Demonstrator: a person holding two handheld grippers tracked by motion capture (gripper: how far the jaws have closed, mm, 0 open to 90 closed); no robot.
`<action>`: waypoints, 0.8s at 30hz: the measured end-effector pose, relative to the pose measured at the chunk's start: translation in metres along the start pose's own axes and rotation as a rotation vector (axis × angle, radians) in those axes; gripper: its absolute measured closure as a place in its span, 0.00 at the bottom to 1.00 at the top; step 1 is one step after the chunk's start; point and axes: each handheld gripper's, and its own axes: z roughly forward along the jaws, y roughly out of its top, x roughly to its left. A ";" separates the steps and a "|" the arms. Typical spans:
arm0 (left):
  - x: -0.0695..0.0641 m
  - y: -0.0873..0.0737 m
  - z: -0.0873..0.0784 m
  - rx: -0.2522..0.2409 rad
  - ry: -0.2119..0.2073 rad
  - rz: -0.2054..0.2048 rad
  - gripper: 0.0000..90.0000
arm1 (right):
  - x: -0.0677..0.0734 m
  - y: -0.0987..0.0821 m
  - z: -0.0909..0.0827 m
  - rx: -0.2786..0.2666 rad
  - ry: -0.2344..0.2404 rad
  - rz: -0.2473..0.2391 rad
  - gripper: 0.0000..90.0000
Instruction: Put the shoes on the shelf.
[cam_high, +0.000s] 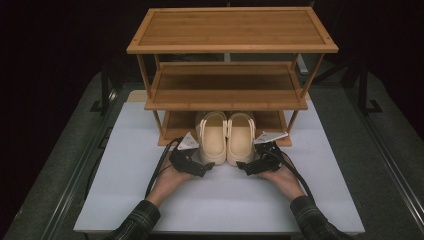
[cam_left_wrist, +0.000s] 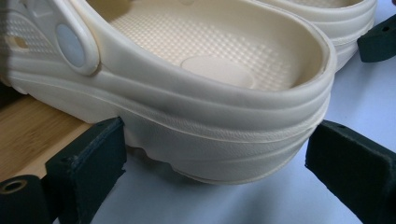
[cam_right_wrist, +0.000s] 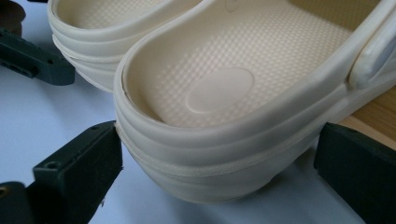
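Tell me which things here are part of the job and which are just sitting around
In the job:
left clog, its heel between the left gripper jaws
right clog, its heel between the right gripper jaws
bamboo shoe rack, with the clogs' toes under its bottom shelf

Just around:
white table board
dark frame rails beside the board

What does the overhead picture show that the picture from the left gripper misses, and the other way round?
The high view takes in the whole wooden rack with its upper shelves, both hands, and the right gripper at the right clog. The left gripper view gives the close detail: the left clog with its dimpled insole, strap rivet, and a gap between each black jaw and the heel. Both share the cream clogs, the left gripper, the bottom shelf and the white table.
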 end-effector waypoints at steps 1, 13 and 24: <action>0.002 0.001 0.000 0.004 -0.003 -0.001 0.06 | 0.000 0.001 0.001 -0.001 -0.002 0.000 0.02; 0.026 0.017 0.012 0.030 -0.009 -0.016 0.06 | -0.019 0.022 0.014 -0.006 -0.015 0.021 0.00; 0.048 0.025 0.031 0.054 0.016 -0.035 0.06 | -0.034 0.043 0.032 -0.016 -0.070 0.040 0.00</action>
